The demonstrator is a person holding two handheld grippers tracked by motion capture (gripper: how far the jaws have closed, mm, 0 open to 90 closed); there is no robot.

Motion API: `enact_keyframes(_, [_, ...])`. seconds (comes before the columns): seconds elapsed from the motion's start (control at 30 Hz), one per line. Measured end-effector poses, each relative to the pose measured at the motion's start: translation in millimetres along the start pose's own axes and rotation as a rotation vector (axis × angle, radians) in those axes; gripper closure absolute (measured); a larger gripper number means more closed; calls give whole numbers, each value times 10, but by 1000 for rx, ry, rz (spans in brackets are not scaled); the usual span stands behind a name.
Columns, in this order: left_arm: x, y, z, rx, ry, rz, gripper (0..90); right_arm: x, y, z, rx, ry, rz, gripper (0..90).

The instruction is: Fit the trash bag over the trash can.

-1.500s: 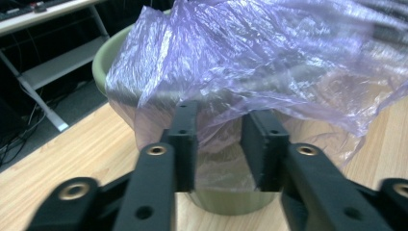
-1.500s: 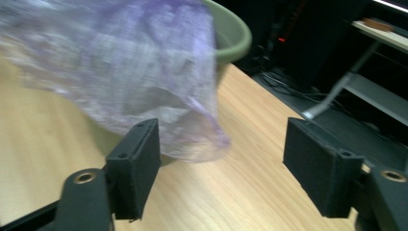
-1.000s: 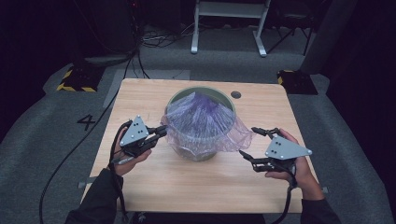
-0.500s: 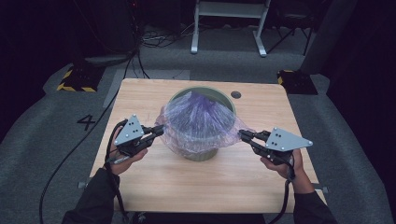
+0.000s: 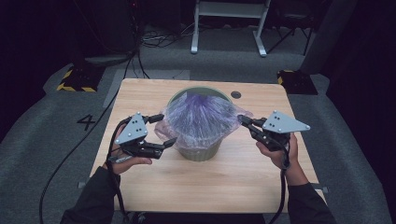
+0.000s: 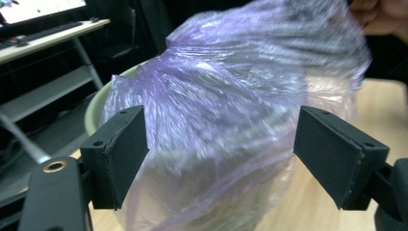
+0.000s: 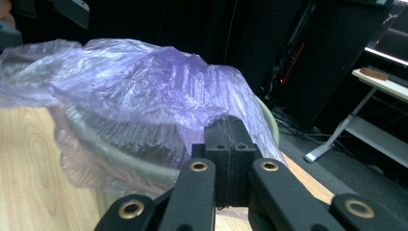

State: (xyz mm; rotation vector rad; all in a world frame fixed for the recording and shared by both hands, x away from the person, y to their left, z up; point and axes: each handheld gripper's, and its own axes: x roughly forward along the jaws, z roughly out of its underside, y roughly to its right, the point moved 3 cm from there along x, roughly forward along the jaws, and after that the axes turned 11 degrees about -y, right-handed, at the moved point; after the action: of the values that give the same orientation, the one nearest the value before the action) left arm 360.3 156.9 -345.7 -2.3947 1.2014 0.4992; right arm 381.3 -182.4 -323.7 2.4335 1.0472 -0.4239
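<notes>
The purple plastic bag (image 5: 198, 116) lay bunched over the mouth of the green bin (image 5: 198, 148) near the middle of the wooden table (image 5: 243, 177), its film spilling down the bin's near side rather than sitting neatly round the rim. A second earlier the roles were the other way about — the left gripper (image 5: 169, 129) had been pinching the bag at the bin's left side while the right gripper (image 5: 243, 120) stood open, off to the right of the bin and short of the plastic. By now the left jaws had just been opening and stood wide apart; in the left gripper view the film (image 6: 226, 110) billowed between the two pads without either one pressing on it. The right gripper had meanwhile come in to the bin's right edge, and its jaws had just been closing — in the right gripper view they met with no gap, and a fold of bag (image 7: 144, 91) seemed to be caught at the pad tips, though the nip itself was hard to make out. Judging from this, the grip had passed from left to right, so the next stretch of the bag over the rim would probably fall to the right side, with the left free to take a fresh hold
</notes>
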Motion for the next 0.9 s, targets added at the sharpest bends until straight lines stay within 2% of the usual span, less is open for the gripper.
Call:
enact_keyframes(0.1, [32, -29, -26, 3, -26, -4, 329, 39, 33, -19, 10, -17, 5, 900])
enact_keyframes(0.13, [44, -60, -44, 4, -31, -12, 329, 64, 57, -22, 23, -26, 3, 900])
enact_keyframes(0.2, [72, -130, -73, 28, -46, -8, 519, 140, 130, -18, 65, -47, -11, 900])
enact_keyframes(0.23, [85, -155, -80, 36, -44, -21, 613, 165, 153, -14, 79, -57, -12, 900])
enact_keyframes(0.27, [103, -184, -85, 39, -50, -34, 674, 190, 178, -8, 91, -73, -10, 900])
enact_keyframes(0.33, [133, -242, -85, 32, -42, -30, 783, 233, 229, 9, 125, -87, -10, 900])
enact_keyframes(0.4, [168, -294, -88, 28, -43, -44, 855, 277, 283, 30, 156, -106, -16, 900])
enact_keyframes(0.47, [182, -324, -93, 20, -41, -46, 895, 322, 335, 46, 181, -125, -8, 900])
enact_keyframes(0.57, [254, -463, -129, -30, -29, -47, 897, 398, 417, 57, 208, -151, -1, 900])
enact_keyframes(0.63, [276, -499, -137, -37, -31, -58, 897, 439, 469, 60, 226, -157, -1, 900])
enact_keyframes(0.73, [389, -674, -136, -74, -59, -70, 897, 498, 549, 63, 248, -169, 1, 900])
enact_keyframes(0.8, [416, -720, -125, -86, -68, -70, 897, 518, 578, 65, 252, -174, -3, 900])
enact_keyframes(0.83, [472, -801, -101, -105, -74, -72, 896, 561, 635, 77, 272, -188, 3, 900])
enact_keyframes(0.9, [529, -872, -75, -128, -83, -72, 885, 612, 694, 100, 300, -200, -5, 900])
